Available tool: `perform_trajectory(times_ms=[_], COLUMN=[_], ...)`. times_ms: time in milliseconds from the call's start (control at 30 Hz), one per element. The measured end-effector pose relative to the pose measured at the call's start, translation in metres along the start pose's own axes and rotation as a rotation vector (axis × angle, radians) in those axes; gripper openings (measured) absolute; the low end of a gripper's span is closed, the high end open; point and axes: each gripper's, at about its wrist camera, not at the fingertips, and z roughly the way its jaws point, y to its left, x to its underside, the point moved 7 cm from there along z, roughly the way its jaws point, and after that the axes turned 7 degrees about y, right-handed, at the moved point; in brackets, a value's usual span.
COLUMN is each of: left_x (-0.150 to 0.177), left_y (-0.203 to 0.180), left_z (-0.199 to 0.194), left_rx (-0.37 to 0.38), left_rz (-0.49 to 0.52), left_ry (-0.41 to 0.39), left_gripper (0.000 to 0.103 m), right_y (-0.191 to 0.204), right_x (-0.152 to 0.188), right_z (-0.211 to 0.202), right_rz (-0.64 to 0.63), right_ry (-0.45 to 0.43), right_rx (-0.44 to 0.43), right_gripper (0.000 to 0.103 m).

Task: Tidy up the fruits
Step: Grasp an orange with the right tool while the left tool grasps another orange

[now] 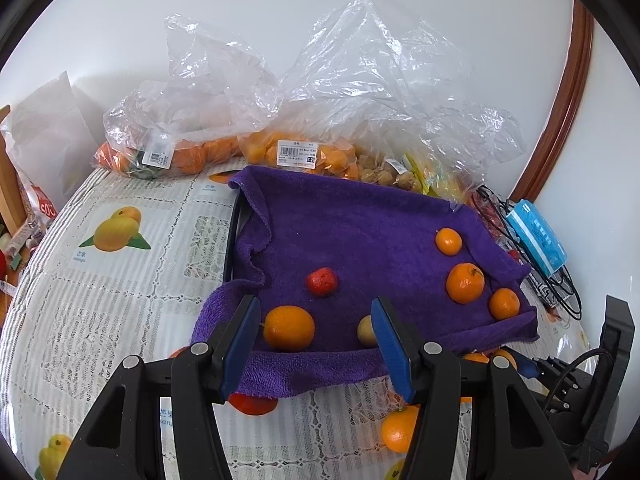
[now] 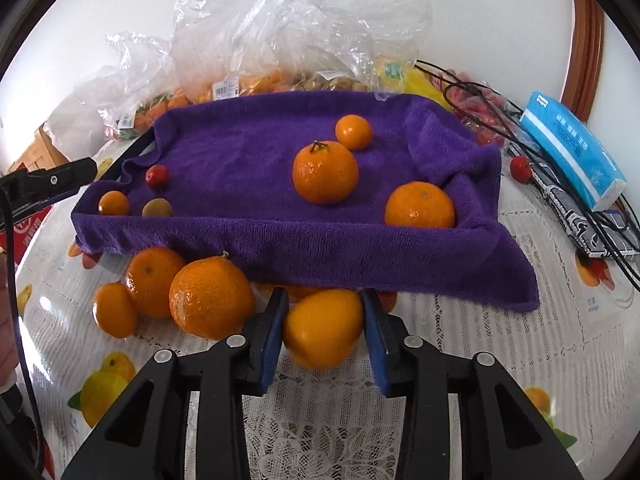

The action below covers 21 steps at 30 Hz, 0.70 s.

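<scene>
Orange smooth-skinned fruit, round, glossy, pinched in right claw

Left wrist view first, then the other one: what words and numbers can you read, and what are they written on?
"mango": printed on the white lace-patterned tablecloth, under its yellow mango picture.
White barcode price stickers on the clear plastic fruit bags: too small to read.
Blue rectangular tissue pack: its white writing is too blurred to read.
Red packet at the table's edge: big white figures, cut off and unclear.
</scene>
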Motion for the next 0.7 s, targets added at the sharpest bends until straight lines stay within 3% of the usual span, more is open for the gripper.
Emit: perform_trajectory(times_ms=[400, 700], left_x=[0.044, 0.077], left_y=[-0.028, -0.047], left_z=[-0.004, 0.013], left_rx=[0.095, 0.069], left_rz=[0.080, 0.109], left_ry=[0.073, 0.142], left_gripper=[0.055, 0.055], right_y=[-0.029, -0.031], right_x=[0.018, 0.038], right_z=[-0.025, -0.029], right_rz=[0.050, 0.031], right_ry=[-0.022, -0.010], right_rx=[0.042, 0.065], right_gripper=[0.032, 0.032])
